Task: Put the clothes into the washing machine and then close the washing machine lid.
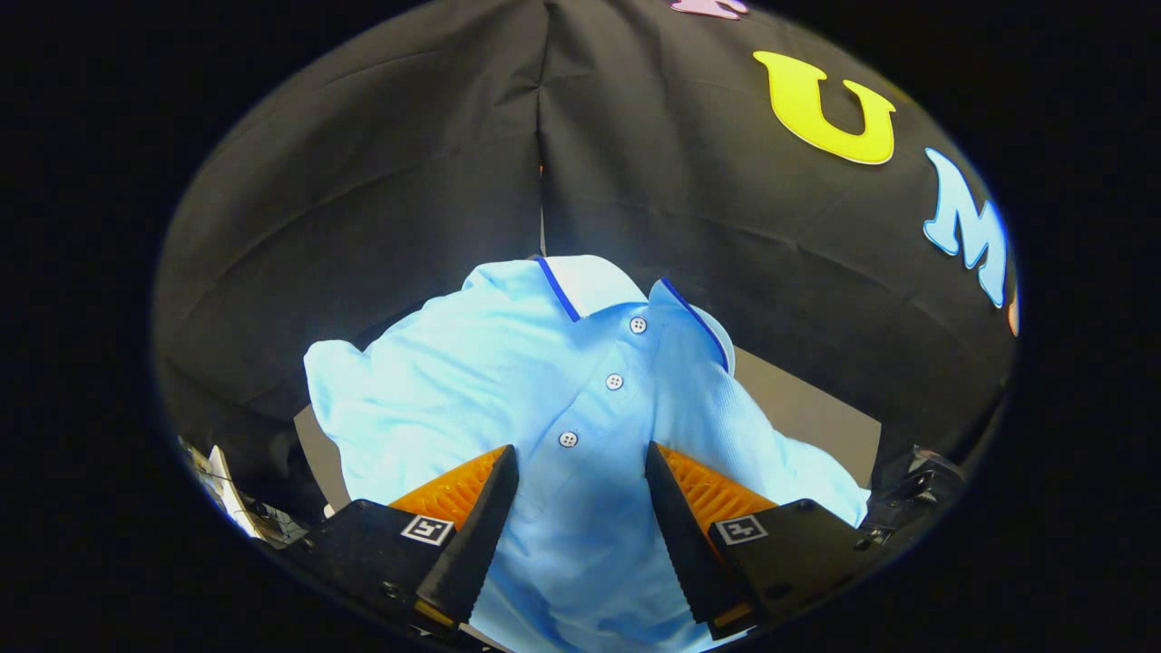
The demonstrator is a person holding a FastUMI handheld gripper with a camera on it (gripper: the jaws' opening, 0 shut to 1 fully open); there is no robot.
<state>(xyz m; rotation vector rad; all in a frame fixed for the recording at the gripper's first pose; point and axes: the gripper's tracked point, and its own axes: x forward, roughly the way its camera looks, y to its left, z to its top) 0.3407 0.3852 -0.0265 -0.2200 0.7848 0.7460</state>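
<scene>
A light blue polo shirt [508, 381] lies spread on a grey surface [807, 408], its white collar with blue trim at the far end and three buttons running down the placket. My gripper [580, 462] is open, its two fingers standing apart over the shirt's front. The placket and the lowest button lie between the fingers. Whether the fingertips touch the cloth cannot be told.
The black cloth wall rises close behind the shirt, with a seam in the corner straight ahead. A dark object [916, 481] sits beyond the right finger, and pale clutter [222, 494] lies beyond the left finger.
</scene>
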